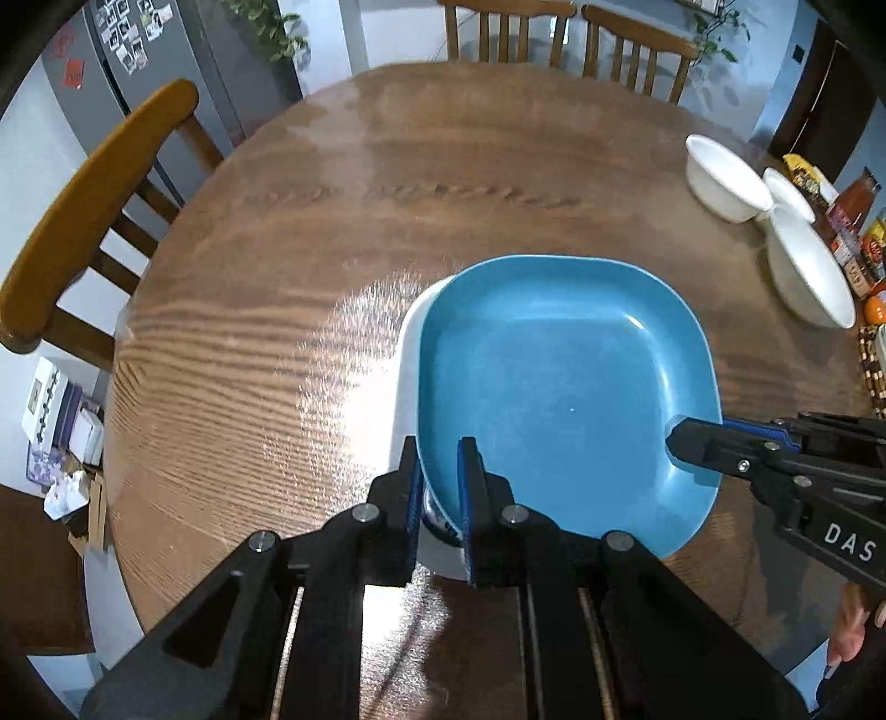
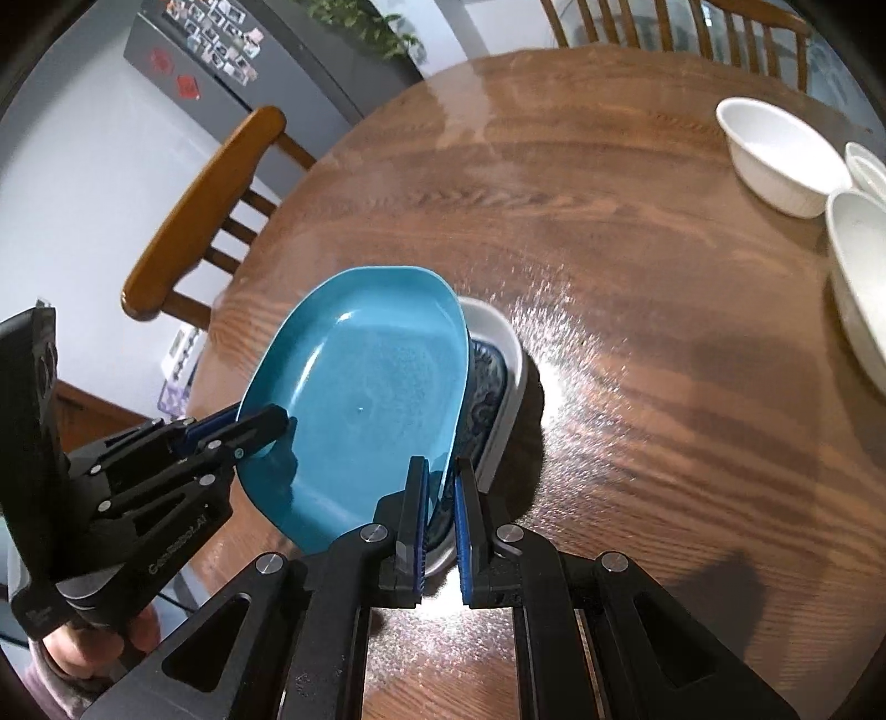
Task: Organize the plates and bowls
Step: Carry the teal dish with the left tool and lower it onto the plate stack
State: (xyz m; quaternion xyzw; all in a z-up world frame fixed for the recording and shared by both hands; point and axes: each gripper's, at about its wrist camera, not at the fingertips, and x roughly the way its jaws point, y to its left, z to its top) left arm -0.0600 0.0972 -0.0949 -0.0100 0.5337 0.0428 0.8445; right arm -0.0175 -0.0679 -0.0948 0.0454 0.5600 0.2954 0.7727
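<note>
A blue square plate [image 1: 559, 387] is held over a white plate [image 1: 407, 360] with a blue pattern [image 2: 490, 382] on the round wooden table [image 1: 332, 232]. My left gripper [image 1: 440, 471] is shut on the blue plate's near-left rim. My right gripper [image 2: 440, 487] is shut on the plate's right rim; it also shows in the left wrist view [image 1: 686, 437]. The left gripper also shows in the right wrist view [image 2: 260, 426]. The blue plate [image 2: 360, 399] is tilted and mostly covers the white plate. Three white bowls [image 1: 725, 177] stand at the table's right.
Wooden chairs stand at the left [image 1: 94, 205] and at the far side [image 1: 509, 27]. Jars and packets [image 1: 847, 221] crowd the right table edge. A grey fridge [image 1: 166, 72] stands behind at the left.
</note>
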